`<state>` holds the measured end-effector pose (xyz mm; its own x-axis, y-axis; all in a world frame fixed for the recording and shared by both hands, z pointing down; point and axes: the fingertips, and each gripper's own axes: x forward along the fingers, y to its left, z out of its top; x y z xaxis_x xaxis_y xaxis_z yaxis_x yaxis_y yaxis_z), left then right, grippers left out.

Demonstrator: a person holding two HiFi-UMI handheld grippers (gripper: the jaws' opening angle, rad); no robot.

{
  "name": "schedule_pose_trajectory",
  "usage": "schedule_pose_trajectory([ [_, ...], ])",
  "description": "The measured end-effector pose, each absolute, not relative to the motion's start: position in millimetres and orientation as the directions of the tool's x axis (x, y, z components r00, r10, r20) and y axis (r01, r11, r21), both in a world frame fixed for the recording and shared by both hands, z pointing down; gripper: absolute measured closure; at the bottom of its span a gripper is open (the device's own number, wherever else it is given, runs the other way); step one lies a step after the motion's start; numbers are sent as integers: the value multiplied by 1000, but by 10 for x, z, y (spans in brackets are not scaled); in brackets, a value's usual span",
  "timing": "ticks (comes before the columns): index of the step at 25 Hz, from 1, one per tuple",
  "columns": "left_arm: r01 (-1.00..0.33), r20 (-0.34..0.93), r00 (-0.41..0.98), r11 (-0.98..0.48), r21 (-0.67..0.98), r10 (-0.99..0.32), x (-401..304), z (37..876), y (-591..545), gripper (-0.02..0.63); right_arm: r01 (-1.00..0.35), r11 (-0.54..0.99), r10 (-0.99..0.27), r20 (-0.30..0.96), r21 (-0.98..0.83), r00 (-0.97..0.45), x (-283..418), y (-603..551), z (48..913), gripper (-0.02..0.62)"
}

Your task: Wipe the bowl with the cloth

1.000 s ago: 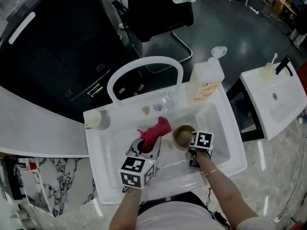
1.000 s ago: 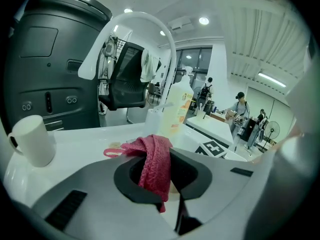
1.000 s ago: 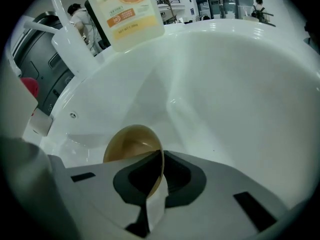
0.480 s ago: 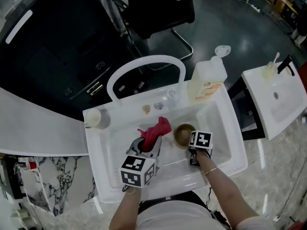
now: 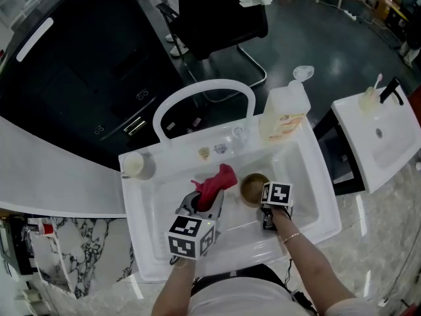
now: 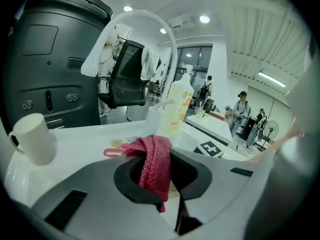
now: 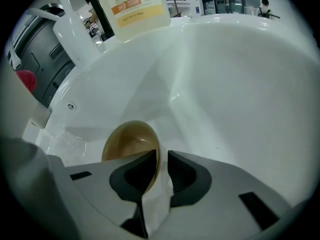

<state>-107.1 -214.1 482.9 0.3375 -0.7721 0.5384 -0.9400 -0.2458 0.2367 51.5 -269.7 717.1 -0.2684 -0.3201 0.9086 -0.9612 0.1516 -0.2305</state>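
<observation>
Now the left tool pinches the red cloth tight, held ready beside the bowl, which sits tilted in the sink. The right tool has just been opening its jaws. The rim sits loose between them, likely so it can reset its hold for wiping.

- Bowl: near rim hidden behind the jaws, lower centre of right gripper view.
- Bottle: top cut off by upper edge; label print unreadable.
- Cloth: part pinched out of sight between jaws, left gripper view.
</observation>
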Motion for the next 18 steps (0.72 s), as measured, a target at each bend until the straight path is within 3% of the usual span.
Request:
schedule_pose_trajectory([
  [18,-926,503,377,-307,220,-777,-1077,4758,-1929,546,-959,175,-577,766,-223,-284,628,-2614,6084,515],
])
